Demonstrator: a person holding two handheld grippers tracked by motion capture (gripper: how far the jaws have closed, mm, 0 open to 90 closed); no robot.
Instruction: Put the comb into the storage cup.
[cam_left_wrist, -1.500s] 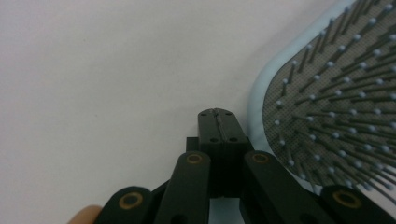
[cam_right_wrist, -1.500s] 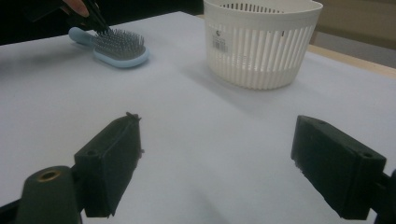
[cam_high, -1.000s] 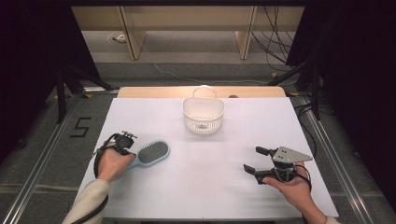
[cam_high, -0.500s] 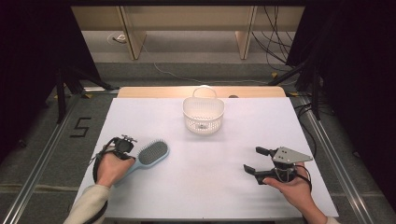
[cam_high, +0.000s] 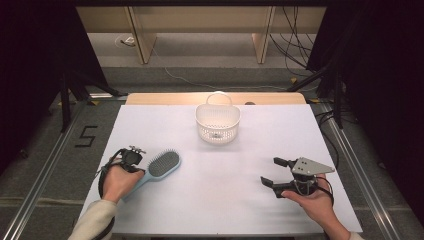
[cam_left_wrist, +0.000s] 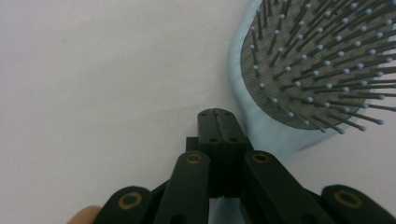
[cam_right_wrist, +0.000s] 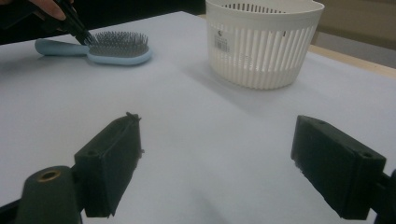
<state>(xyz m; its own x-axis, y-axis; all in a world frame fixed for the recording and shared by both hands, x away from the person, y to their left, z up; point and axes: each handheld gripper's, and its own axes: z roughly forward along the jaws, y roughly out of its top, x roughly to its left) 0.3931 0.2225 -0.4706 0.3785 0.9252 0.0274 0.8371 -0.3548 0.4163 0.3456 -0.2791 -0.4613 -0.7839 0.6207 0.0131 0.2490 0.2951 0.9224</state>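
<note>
Pale-blue hairbrush (cam_high: 159, 167) touching closed left gripper (cam_left_wrist: 218, 122), handle toward that hand; right gripper (cam_high: 274, 171) agape, well apart.

Table (cam_high: 200, 210): white top, with a bare wooden strip along its far edge
Hairbrush (cam_high: 161, 166): light blue; lies bristles up near the left edge; handle toward the near-left corner
Basket (cam_high: 217, 123): white, slatted, stands upright at the far middle; a small thing inside, perhaps a label
Count: 2 things on it
</note>
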